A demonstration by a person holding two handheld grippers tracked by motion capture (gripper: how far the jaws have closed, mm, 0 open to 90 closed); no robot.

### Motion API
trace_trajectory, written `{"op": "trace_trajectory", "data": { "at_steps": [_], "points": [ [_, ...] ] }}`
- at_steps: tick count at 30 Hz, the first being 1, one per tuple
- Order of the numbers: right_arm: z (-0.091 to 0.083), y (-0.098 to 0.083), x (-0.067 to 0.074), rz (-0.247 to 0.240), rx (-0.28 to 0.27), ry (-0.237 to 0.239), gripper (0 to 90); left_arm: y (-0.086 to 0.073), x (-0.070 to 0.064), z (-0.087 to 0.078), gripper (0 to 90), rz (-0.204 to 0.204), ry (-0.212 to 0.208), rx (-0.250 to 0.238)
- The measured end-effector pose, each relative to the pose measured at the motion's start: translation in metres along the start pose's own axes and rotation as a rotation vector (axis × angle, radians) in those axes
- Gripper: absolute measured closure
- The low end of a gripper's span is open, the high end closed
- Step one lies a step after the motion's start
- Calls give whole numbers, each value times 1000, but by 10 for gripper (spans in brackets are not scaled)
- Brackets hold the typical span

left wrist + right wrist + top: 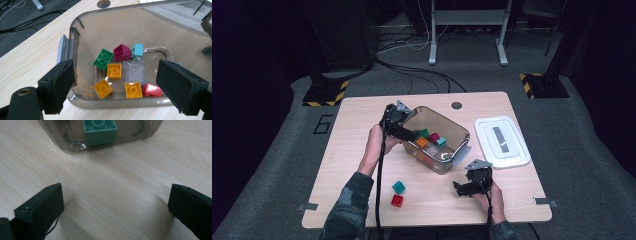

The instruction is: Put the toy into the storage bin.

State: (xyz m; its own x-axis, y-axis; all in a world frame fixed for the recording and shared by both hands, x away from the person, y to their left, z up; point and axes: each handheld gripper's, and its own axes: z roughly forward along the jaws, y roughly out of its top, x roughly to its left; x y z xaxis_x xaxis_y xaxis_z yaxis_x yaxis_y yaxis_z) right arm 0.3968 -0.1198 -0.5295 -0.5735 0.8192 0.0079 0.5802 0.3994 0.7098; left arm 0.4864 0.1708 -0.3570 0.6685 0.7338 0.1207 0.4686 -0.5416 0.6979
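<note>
A clear plastic bin stands tilted at the table's middle. Inside lie a green brick, a magenta brick, a pale teal brick, three orange bricks, a red brick and a clear one. My left gripper hangs over the bin's left rim, open, nothing between its jaws. My right gripper rests low near the table's front right, open over bare wood, facing the bin wall and a teal brick behind it.
A loose teal brick and a red brick lie on the table in front of the bin, toward the left. The white lid lies flat at the right. A cable hole sits near the far edge.
</note>
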Motion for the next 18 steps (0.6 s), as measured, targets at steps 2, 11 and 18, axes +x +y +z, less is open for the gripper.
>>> {"op": "trace_trajectory", "data": {
  "at_steps": [2,11,18],
  "points": [
    [0,0,0,3,-1,-1,0,-4,1,-5,144,2,4,0],
    [0,0,0,5,-1,-3,0,-28,2,-26,83,-14,30,-3],
    [0,0,0,4,-1,-2,0,-48,4,-31,54,-36,36,20]
  ]
}}
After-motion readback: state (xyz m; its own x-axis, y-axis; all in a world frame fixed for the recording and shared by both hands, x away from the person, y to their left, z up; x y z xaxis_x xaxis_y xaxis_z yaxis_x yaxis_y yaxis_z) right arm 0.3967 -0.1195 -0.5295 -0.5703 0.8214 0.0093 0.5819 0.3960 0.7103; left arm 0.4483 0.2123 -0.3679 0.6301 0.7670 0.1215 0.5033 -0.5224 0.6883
